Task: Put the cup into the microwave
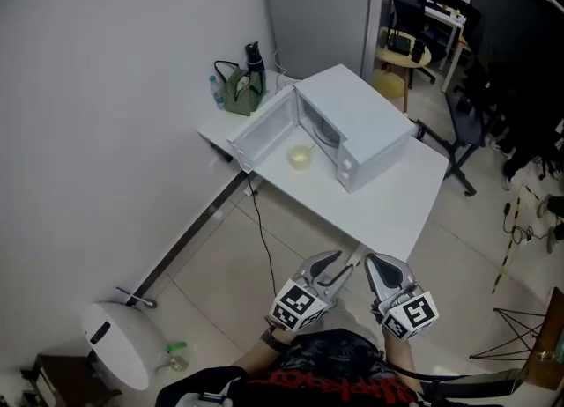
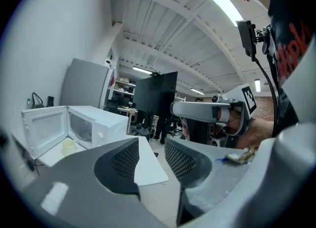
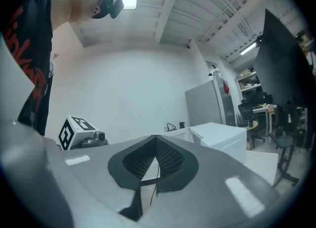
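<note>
A: jaws status?
B: left gripper (image 2: 150, 155) jaws stand a narrow gap apart, nothing between them, just the counter (image 2: 148, 165) corner showing through. right gripper (image 3: 157, 155) jaws closed tip to tip, empty
A: where's the cup
B: cup (image 1: 300, 158) is standing on the counter just in front of the microwave (image 1: 370, 128) cavity, beside the swung-open door (image 1: 264, 128). not inside yet. both grippers are well apart from it, side by side off the near corner of the counter
A: so this is the approach
B: reads that way. door's already open, so there's only the reach, grasp and lift left
A: how to do it cleanly?
B: my take: widen the left jaws before arriving, the present gap looks too tight for the cup body. come in level and low, close around the wall of the cup, not the rim. keep the left gripper off the door edge, it's the closest thing to clip. the cup looks light, so a nudge could slide it
A: right gripper?
B: keep it back, spare for the door
A: counts
B: one cup, one microwave, one counter, two grippers. behind the microwave: one green bag (image 1: 242, 92), one dark bottle (image 1: 255, 57), one clear bottle (image 1: 217, 91). one cable (image 1: 262, 229) hanging off the counter's edge
</note>
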Tool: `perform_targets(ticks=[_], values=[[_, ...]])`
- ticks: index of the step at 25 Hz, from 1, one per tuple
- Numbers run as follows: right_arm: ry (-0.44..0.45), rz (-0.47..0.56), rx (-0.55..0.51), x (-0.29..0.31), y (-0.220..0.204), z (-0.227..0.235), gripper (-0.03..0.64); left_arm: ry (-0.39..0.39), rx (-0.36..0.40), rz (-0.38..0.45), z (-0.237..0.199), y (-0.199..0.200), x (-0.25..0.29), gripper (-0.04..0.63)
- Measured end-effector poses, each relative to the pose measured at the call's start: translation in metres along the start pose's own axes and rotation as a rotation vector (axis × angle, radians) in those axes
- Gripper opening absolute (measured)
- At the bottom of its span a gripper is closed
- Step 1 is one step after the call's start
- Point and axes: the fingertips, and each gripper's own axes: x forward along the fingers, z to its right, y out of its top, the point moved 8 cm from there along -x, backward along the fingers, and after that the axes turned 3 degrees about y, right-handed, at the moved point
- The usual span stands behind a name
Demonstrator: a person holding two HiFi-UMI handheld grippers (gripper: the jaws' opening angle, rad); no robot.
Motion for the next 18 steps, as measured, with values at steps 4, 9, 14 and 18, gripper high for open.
perform_targets(ticks=[4, 9, 14, 18], values=[[0.093, -0.004, -0.004, 0.040, 0.002, 0.035, 0.000, 0.075, -0.024, -0.010, -0.039, 0.002, 0.019, 0.163], [0.179, 0.015, -0.056, 0.077, 0.025, 0.084, 0.000, 0.147, -0.028, 0.015, -0.071, 0.019, 0.047, 0.163], [0.267, 0.036, -0.061, 0.103, 0.033, 0.110, 0.000, 0.055, 0.033, 0.061, -0.077, 0.037, 0.073, 0.163], [0.349, 0.027, -0.058, 0.122, 0.027, 0.121, 0.000, 0.084, -0.036, 0.050, -0.092, 0.034, 0.084, 0.163]])
